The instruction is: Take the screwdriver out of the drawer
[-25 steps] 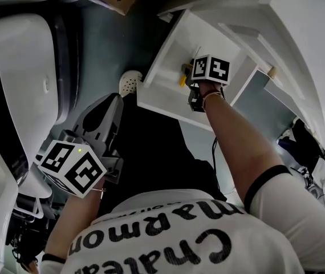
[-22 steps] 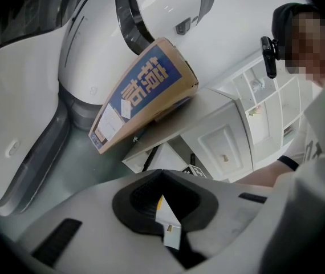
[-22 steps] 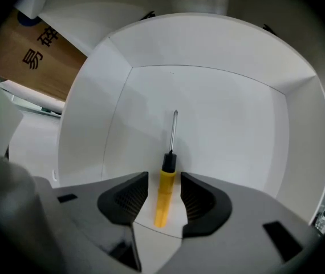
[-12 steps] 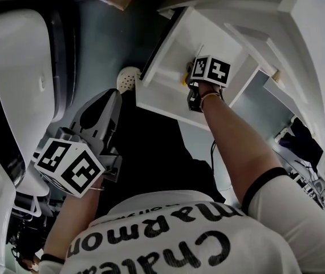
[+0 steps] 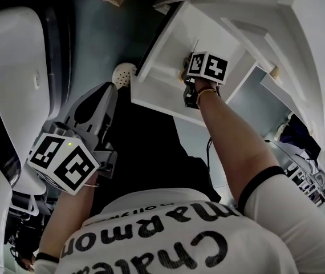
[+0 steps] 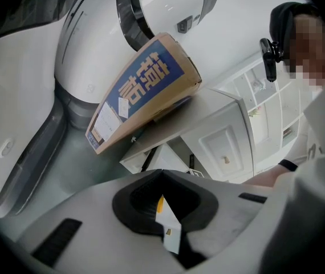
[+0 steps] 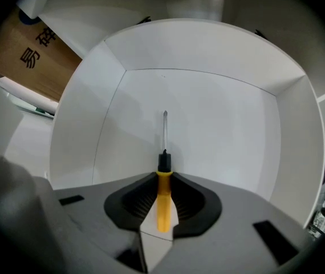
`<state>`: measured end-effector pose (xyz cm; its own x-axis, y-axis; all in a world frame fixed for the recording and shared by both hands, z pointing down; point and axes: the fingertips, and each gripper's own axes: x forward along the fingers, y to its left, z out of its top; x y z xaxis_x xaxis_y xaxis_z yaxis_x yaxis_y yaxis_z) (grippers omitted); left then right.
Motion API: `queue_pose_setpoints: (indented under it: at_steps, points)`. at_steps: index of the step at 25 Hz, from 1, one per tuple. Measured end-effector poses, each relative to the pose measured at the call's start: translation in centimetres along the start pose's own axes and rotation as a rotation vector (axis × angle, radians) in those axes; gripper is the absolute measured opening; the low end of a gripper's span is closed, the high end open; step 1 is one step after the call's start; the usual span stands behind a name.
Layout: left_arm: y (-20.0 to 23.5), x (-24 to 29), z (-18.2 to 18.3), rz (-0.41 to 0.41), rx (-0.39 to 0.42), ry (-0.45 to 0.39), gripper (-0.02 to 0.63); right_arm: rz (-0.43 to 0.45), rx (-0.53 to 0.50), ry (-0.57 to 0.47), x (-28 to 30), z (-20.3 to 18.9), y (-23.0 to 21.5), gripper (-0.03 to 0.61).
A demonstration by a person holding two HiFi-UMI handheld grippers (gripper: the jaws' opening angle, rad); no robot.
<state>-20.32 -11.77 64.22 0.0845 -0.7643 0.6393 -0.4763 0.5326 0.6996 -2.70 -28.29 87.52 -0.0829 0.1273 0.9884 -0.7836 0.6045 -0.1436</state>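
We see the screwdriver (image 7: pixel 163 194) inside the open white drawer (image 7: pixel 85 124), its thin metal shaft pointing toward the drawer's far wall. It has a yellow handle, a short black collar, and a slim bright shaft ending in a small tip. Whether it rests on the drawer's floor or is just clear of it we cannot tell.

The right gripper (image 7: pixel 162 177) reaches down into the drawer from above. Its jaws are closing, with the yellow handle between them and the dark pads touching it on both sides. In the head view that gripper's marker cube (image 5: pixel 207 66) covers almost all of the tool. The drawer's plain white walls rise around the screwdriver on every side, and the top is open.

Farther out, a cardboard box (image 6: pixel 145 90) with blue print lies tilted on a pale surface above the drawer. A white cabinet (image 6: pixel 226 147) with a small knob stands beside it. A white perforated object (image 5: pixel 124 72) lies on the grey-blue floor (image 5: pixel 102 33) just beside the drawer's near corner. A large rounded white machine body (image 5: pixel 14 67) fills the left.

The left gripper (image 6: pixel 161 173) hangs well apart from the drawer, its jaws together and empty.
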Motion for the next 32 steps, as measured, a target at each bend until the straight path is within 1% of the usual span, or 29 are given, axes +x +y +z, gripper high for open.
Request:
queue_pose_setpoints:
  at_steps: [6,11,15,18,24,29,32]
  points:
    - [-0.1,0.1,0.1,-0.007,0.001,-0.002,0.023,-0.005,-0.005,-0.011,0.0,-0.2,0.0,0.084]
    - [-0.7,0.2,-0.1,-0.019,0.018,0.004,0.022,0.005,-0.015,-0.001,0.0,-0.2,0.0,0.083]
    - [-1.6,-0.2,0.2,-0.052,0.028,-0.012,0.022,0.015,-0.020,-0.001,-0.1,-0.2,0.1,0.081]
    - [-2.7,-0.6,0.7,-0.073,0.047,-0.042,0.021,0.024,-0.054,-0.008,-0.4,-0.1,0.4,0.081]
    - [-4.0,-1.6,1.8,-0.069,0.072,-0.075,0.021,0.037,-0.124,-0.007,-1.7,-0.1,2.1,0.081]
    - [-5.7,-3.1,2.8,-0.073,0.084,-0.103,0.023,0.043,-0.166,-0.024,-4.5,0.3,3.4,0.081]
    - [-6.8,-4.0,3.6,-0.069,0.117,-0.106,0.021,0.050,-0.190,-0.037,-6.5,0.6,4.1,0.081]
